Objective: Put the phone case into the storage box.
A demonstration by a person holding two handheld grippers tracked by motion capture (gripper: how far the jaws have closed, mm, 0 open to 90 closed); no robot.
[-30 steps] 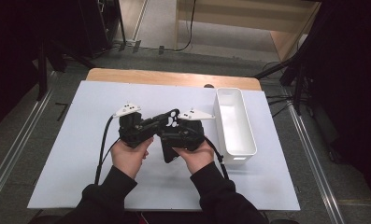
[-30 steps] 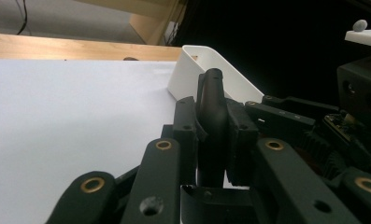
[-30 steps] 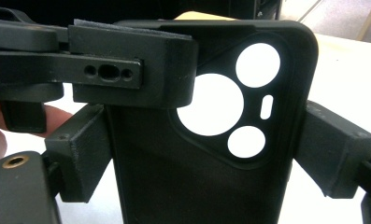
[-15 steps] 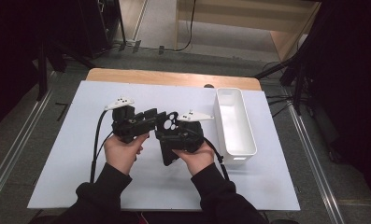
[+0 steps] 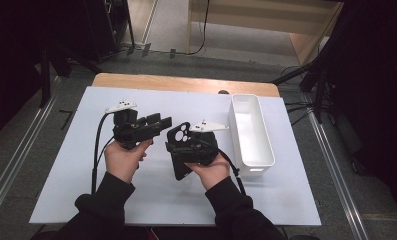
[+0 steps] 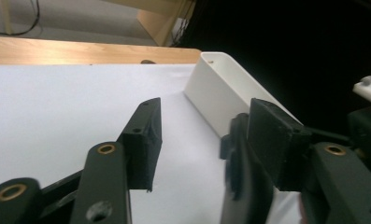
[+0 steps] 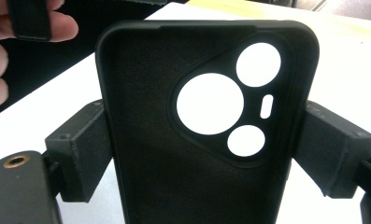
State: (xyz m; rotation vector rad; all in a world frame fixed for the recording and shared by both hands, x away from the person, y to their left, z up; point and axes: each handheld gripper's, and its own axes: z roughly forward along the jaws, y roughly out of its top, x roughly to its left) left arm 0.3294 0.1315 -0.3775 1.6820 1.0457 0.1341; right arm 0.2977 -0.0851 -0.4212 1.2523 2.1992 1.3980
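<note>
Between my right jaws: the phone case

Above the white table (image 5: 61, 165), a black phone case (image 7: 192, 140) sits clamped across its width by my right gripper (image 5: 178, 150) — camera cut-outs uppermost. My left gripper (image 5: 156, 125) has just been opening; I see nothing pressed between its pads, the case edge just beside one. Off to the right stands a white bin (image 5: 251, 131) — well apart

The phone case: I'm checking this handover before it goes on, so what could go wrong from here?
The right gripper alone clamps the phone case by its soft side walls; it might flex and slip out. The left gripper, jaws just opened and empty, sits close beside the case and could knock it. The white bin stands close to the right, easy to bump.
</note>
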